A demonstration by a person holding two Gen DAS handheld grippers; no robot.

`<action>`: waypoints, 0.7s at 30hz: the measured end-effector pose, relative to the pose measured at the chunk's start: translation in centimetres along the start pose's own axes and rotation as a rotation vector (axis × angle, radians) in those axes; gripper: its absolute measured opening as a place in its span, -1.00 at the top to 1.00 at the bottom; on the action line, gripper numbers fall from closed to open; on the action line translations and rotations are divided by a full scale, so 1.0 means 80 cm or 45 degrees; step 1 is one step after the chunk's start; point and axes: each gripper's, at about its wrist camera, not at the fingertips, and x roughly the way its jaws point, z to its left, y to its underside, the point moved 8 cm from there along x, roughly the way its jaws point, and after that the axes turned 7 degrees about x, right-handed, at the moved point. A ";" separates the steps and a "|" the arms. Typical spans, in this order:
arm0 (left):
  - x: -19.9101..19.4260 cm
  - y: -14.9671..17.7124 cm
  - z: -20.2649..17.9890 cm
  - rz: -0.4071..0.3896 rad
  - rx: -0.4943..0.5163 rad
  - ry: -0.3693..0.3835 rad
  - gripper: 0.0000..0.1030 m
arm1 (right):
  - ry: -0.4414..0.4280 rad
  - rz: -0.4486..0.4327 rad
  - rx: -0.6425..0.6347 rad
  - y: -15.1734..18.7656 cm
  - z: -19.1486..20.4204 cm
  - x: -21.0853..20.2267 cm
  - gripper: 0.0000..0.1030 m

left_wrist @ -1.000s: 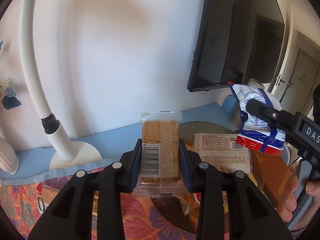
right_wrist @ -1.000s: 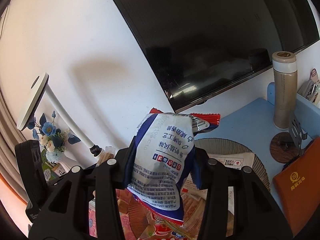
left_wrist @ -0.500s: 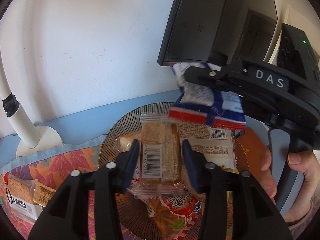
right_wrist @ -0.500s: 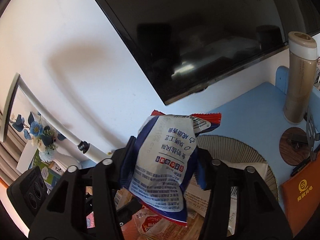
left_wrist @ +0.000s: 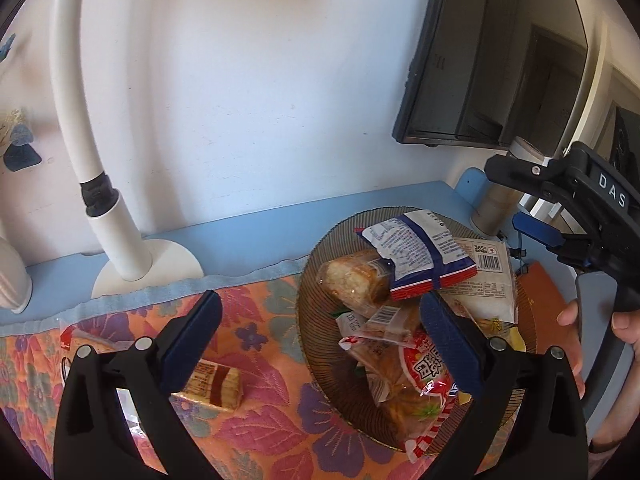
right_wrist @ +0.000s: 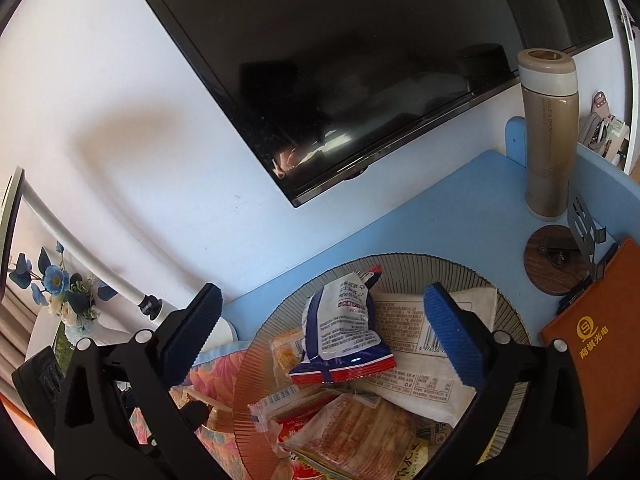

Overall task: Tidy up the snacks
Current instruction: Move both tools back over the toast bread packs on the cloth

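Observation:
A ribbed round plate [left_wrist: 320, 248] [right_wrist: 440, 264] holds a heap of snack packets. The blue-and-white packet [left_wrist: 416, 252] [right_wrist: 344, 328] lies on top of it, over a wrapped bread roll [left_wrist: 352, 280] and a flat white packet [left_wrist: 488, 276]. The cracker packet [right_wrist: 352, 436] rests on a red packet [left_wrist: 428, 380] at the plate's near side. My left gripper [left_wrist: 320, 340] hangs above the plate's left edge, its jaws opening and nothing gripped. My right gripper [right_wrist: 324, 334] [left_wrist: 520, 200] is over the plate, jaws opening too, the blue packet loose below them.
A wrapped cake slice [left_wrist: 212, 384] lies on the flowered cloth [left_wrist: 260, 320] left of the plate. A white lamp base [left_wrist: 148, 260] stands behind it. Right of the plate are an orange notebook [right_wrist: 592, 340], a wooden coaster [right_wrist: 556, 260] and a beige flask [right_wrist: 550, 132].
Both grippers came over the plate, opened and let go. The cracker packet and the blue-and-white packet dropped onto the heap. The left gripper has since drawn back to the left.

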 end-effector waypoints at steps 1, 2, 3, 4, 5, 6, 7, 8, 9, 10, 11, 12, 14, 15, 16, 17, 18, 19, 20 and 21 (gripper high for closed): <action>-0.006 0.001 0.010 -0.003 -0.013 -0.017 -0.90 | -0.002 -0.002 -0.004 0.003 0.004 -0.004 -0.94; -0.013 0.001 0.021 -0.006 -0.028 -0.037 -0.90 | -0.011 -0.001 -0.010 0.007 0.013 -0.005 -0.94; -0.019 0.001 0.031 -0.009 -0.042 -0.055 -0.90 | -0.022 -0.002 -0.018 0.011 0.022 -0.007 -0.94; -0.027 0.002 0.043 -0.012 -0.058 -0.070 -0.90 | -0.034 -0.004 -0.026 0.015 0.032 -0.009 -0.94; -0.035 0.002 0.055 -0.019 -0.074 -0.085 -0.90 | -0.050 -0.006 -0.033 0.020 0.043 -0.012 -0.94; -0.043 0.002 0.068 -0.027 -0.089 -0.106 -0.90 | -0.068 -0.005 -0.040 0.025 0.055 -0.014 -0.94; -0.053 0.003 0.082 -0.038 -0.105 -0.134 -0.90 | -0.086 -0.002 -0.049 0.031 0.067 -0.016 -0.94; -0.061 0.003 0.097 -0.046 -0.122 -0.158 -0.90 | -0.105 -0.001 -0.061 0.036 0.079 -0.019 -0.94; -0.070 0.005 0.112 -0.053 -0.143 -0.177 -0.90 | -0.124 0.000 -0.073 0.042 0.092 -0.022 -0.94; -0.078 0.007 0.127 -0.059 -0.169 -0.194 -0.90 | -0.142 -0.002 -0.082 0.048 0.104 -0.025 -0.94; -0.085 0.010 0.143 -0.063 -0.200 -0.209 -0.90 | -0.157 -0.004 -0.091 0.055 0.115 -0.029 -0.94; -0.092 0.013 0.159 -0.059 -0.230 -0.224 -0.90 | -0.174 -0.002 -0.099 0.062 0.127 -0.031 -0.94; -0.101 0.023 0.189 -0.041 -0.304 -0.251 -0.90 | -0.212 0.006 -0.107 0.078 0.148 -0.034 -0.94; -0.106 0.029 0.204 -0.041 -0.343 -0.256 -0.90 | -0.227 0.013 -0.113 0.087 0.159 -0.034 -0.94; -0.110 0.035 0.218 -0.038 -0.377 -0.264 -0.90 | -0.242 0.027 -0.117 0.098 0.168 -0.033 -0.94; -0.113 0.042 0.231 -0.031 -0.406 -0.276 -0.90 | -0.259 0.049 -0.120 0.109 0.176 -0.030 -0.94; -0.115 0.050 0.241 -0.029 -0.431 -0.289 -0.90 | -0.275 0.076 -0.126 0.120 0.184 -0.025 -0.94; -0.117 0.059 0.251 -0.028 -0.459 -0.303 -0.90 | -0.286 0.107 -0.132 0.133 0.192 -0.018 -0.94; -0.117 0.068 0.259 -0.019 -0.486 -0.312 -0.90 | -0.292 0.141 -0.134 0.146 0.198 -0.012 -0.94; -0.114 0.077 0.265 -0.008 -0.510 -0.317 -0.90 | -0.296 0.182 -0.126 0.160 0.203 -0.003 -0.94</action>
